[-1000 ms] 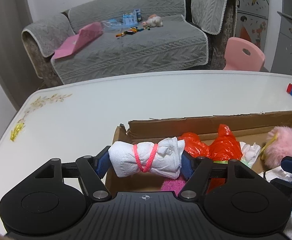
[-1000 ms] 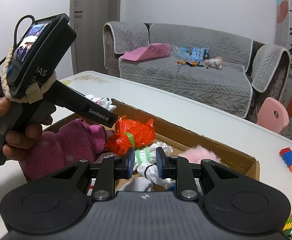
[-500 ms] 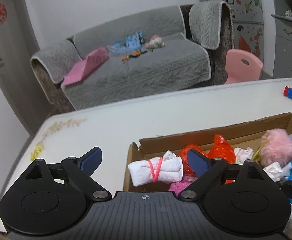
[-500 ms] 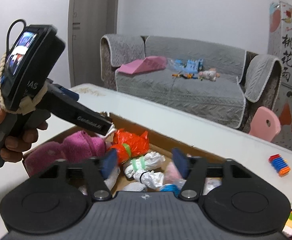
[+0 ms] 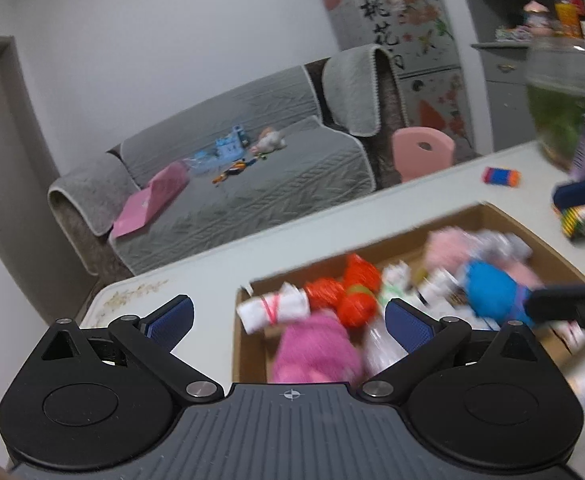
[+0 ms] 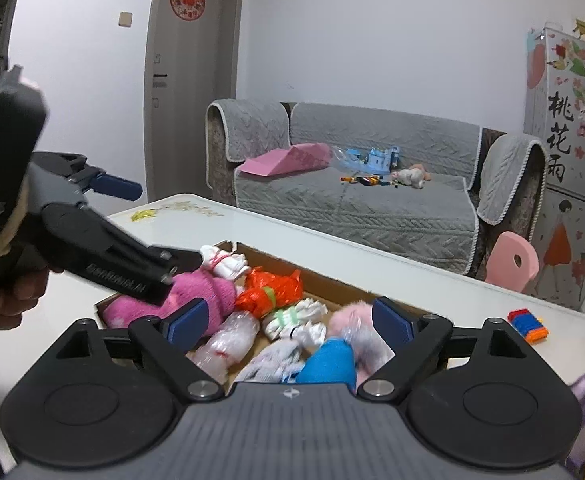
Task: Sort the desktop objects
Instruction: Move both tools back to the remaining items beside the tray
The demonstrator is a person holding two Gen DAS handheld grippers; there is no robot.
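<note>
Left gripper [image 5: 288, 318] gapes empty above the cardboard box [image 5: 408, 236]; the white cloth roll [image 5: 272, 309], pink-banded, lies inside just beyond. Right gripper [image 6: 288, 320] likewise gapes.

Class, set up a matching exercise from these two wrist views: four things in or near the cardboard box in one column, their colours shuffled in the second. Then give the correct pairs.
Column 1
1. crinkled bag bundle
2. band around the white cloth roll
3. fuzzy sock at the box's near-left corner
4. smooth rolled item nearest the right claw

Column 2
A. blue
B. magenta
C. pink
D. orange-red

Pairs: 1-D, 2-C, 3-B, 4-A
</note>
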